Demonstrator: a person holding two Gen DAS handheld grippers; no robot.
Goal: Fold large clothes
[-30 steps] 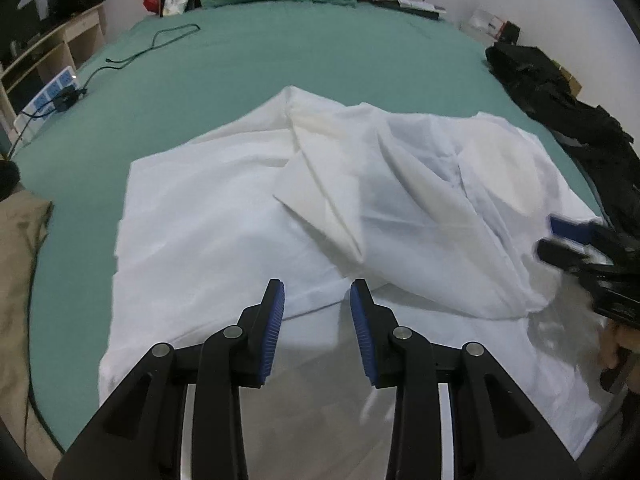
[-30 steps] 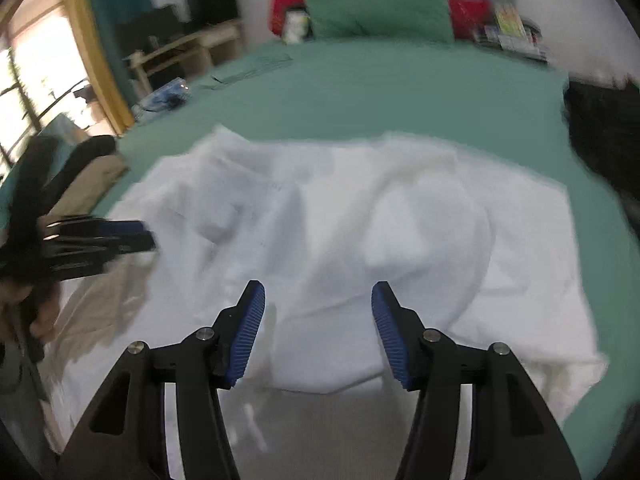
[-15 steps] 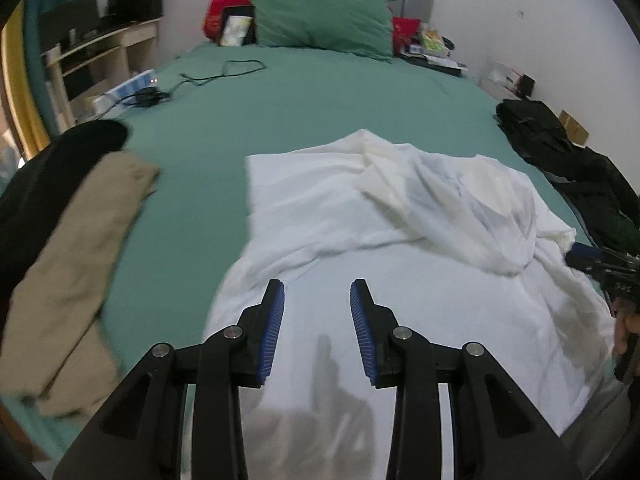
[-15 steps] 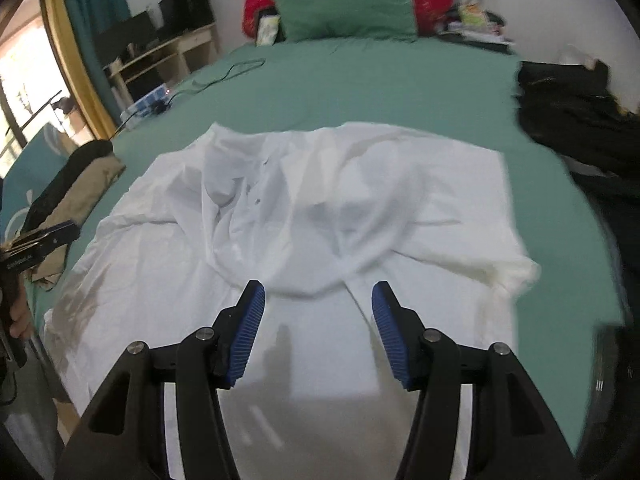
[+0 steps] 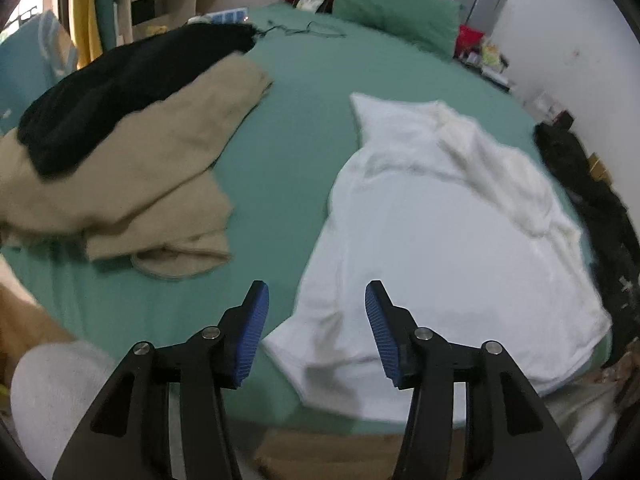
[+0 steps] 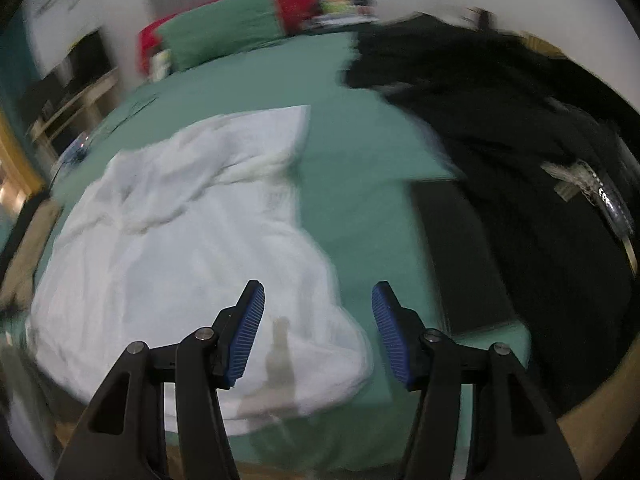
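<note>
White cotton-looking cloth, a large white garment [image 5: 448, 240], lies spread on the green bedsheet [image 5: 288, 152] toward the foot of the bed, its upper part rumpled in folds, its lower hem near the edge; we hold the left gripper [image 5: 316, 328] above the garment's near left corner, jaws apart and empty, and the right gripper [image 6: 318, 328] above its near right corner, jaws likewise apart and clamped on nothing; a tan garment [image 5: 132, 184] under a black one [image 5: 120, 88] lies well apart to the left, and a black heap [image 6: 520, 168] to the right; we judge that we are between grasps, lining up for a fold; next we need to lower each claw onto a hem corner and pinch only the layers we mean to fold.
</note>
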